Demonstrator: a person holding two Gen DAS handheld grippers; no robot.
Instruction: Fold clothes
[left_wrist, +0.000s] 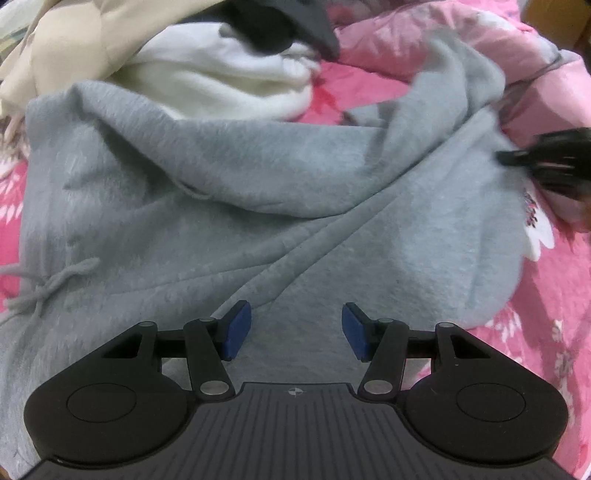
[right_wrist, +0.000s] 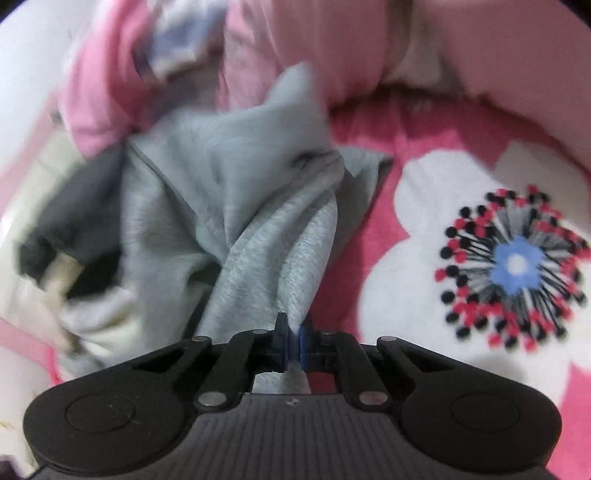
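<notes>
**Two wrist views, one grey garment shared**

The left wrist view was taken from just above the grey garment (left_wrist: 236, 192), facing forward and down along the left gripper (left_wrist: 295, 330), with the pink floral bedspread (left_wrist: 546, 332) seen at the edges. The right wrist view was set very close, facing along the right gripper (right_wrist: 293, 345) into the same garment, blurred. The garment and bedspread were shared by both views, and the right gripper was seen at the left view's right edge.
</notes>
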